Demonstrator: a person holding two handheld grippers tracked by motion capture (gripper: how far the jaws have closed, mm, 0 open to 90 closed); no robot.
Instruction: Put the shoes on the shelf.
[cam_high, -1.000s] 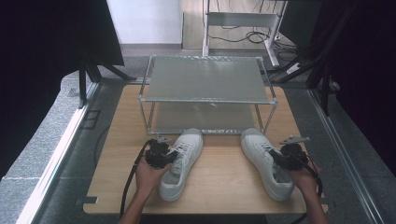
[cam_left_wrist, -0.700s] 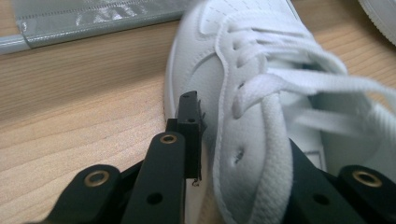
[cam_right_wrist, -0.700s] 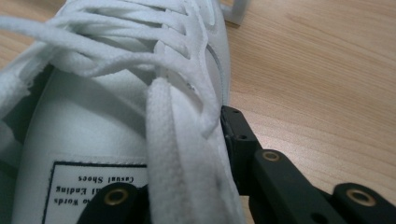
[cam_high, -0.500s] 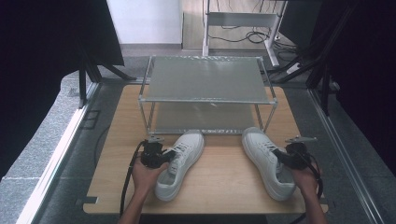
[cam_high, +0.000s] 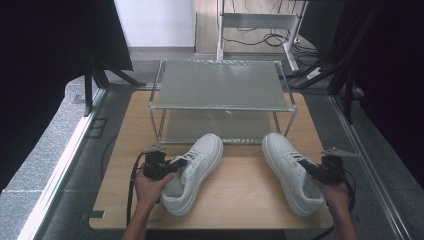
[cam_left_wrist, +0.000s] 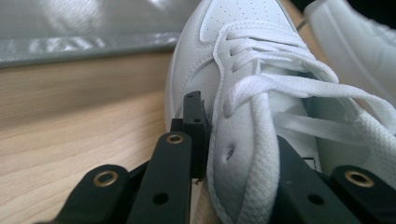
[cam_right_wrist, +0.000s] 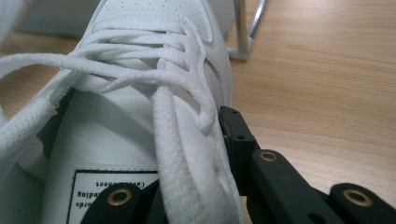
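Two white lace-up sneakers lie on the wooden table (cam_high: 240, 200), toes toward a metal rack. My left gripper (cam_high: 172, 167) is shut on the left sneaker (cam_high: 202, 160), pinching its left side wall by the eyelets. In the left gripper view, that sneaker (cam_left_wrist: 243, 70) has one black finger (cam_left_wrist: 194, 126) outside its wall and the other inside, with the gripper (cam_left_wrist: 238, 154) closed. My right gripper (cam_high: 312, 170) is shut on the right sneaker (cam_high: 285, 165) the same way. In the right gripper view, the sneaker (cam_right_wrist: 140, 116) has the outer finger (cam_right_wrist: 236, 135) against its right wall, gripper (cam_right_wrist: 196, 154) closed.
A two-shelf metal rack (cam_high: 220, 85) with grey mesh shelves stands just behind the shoes; one of its legs (cam_right_wrist: 245, 28) is close to the right sneaker's toe. Bare wood lies between the shoes and at the table's front edge. Cables trail from both grippers.
Both hands have drifted slightly outward, still gripping the shoes' side walls. The shoes have hardly shifted, their toes a touch nearer the rack.
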